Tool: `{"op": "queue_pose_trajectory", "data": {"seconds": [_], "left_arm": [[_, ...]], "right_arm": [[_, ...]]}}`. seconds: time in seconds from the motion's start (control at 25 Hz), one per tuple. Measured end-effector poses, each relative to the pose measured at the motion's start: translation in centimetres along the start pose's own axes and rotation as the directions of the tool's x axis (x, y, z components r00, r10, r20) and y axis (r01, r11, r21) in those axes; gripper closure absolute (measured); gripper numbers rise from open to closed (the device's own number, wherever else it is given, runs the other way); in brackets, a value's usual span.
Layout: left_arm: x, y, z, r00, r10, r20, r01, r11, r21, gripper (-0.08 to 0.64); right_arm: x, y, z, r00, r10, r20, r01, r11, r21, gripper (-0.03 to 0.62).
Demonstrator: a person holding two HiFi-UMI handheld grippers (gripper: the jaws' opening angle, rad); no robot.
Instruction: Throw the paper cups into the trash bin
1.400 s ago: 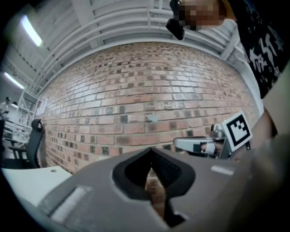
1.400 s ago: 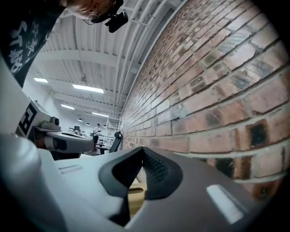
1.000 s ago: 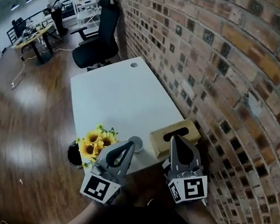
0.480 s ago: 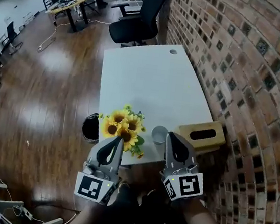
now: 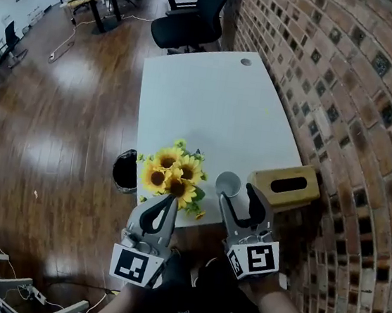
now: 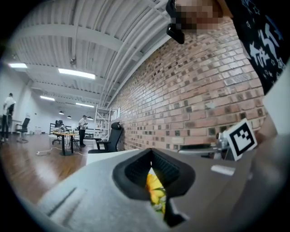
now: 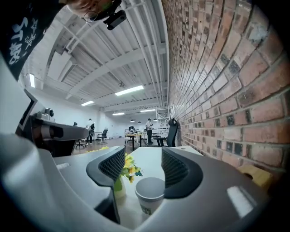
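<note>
Paper cup (image 5: 227,184): upright at bench (image 5: 209,104) front edge, beside sunflowers (image 5: 171,174) | right gripper (image 5: 240,197): fingers apart, just opening, cup ahead in gap, ungripped | left gripper (image 5: 164,205): fingers together, empty | handling: probably light, thin-walled, crushable; pinch gently mid-wall | trash bin (image 5: 126,171): floor, left of bench

A white worktop (image 5: 208,111) has a round cable hole (image 5: 245,62) near its 12 o'clock edge. Along its near edge stand a bunch of sunflowers (image 5: 168,177) at 7 o'clock, a paper cup (image 5: 227,184) at 6 and a wooden tissue box (image 5: 284,186) at 5.
</note>
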State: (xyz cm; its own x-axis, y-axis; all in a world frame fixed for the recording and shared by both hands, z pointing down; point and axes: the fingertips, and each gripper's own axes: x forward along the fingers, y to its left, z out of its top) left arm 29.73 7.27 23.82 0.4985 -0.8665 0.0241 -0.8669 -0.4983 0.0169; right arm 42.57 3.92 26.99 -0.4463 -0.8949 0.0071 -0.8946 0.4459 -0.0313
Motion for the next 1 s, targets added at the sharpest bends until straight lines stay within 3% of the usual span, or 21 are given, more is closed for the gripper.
{"op": "queue_pose_trajectory", "data": {"seconds": [0.32, 0.64, 1.0], "left_arm": [[0.0, 0.4, -1.9, 0.999, 0.042, -0.023, -0.043, 0.999, -0.029, 0.555], [-0.1, 1.5, -3.0, 0.996, 0.083, -0.038, -0.084, 0.996, -0.037, 0.555], [-0.5, 2.4, -3.8, 0.992, 0.116, -0.055, -0.119, 0.992, -0.043, 0.555]], "right_arm": [[0.1, 0.5, -5.0, 0.994, -0.028, -0.105, 0.026, 0.999, -0.020, 0.233], [0.9, -0.1, -9.3, 0.977, -0.052, -0.206, 0.047, 0.998, -0.030, 0.212], [2.5, -0.7, -11.9, 0.966, -0.058, -0.250, 0.050, 0.998, -0.037, 0.195]]}}
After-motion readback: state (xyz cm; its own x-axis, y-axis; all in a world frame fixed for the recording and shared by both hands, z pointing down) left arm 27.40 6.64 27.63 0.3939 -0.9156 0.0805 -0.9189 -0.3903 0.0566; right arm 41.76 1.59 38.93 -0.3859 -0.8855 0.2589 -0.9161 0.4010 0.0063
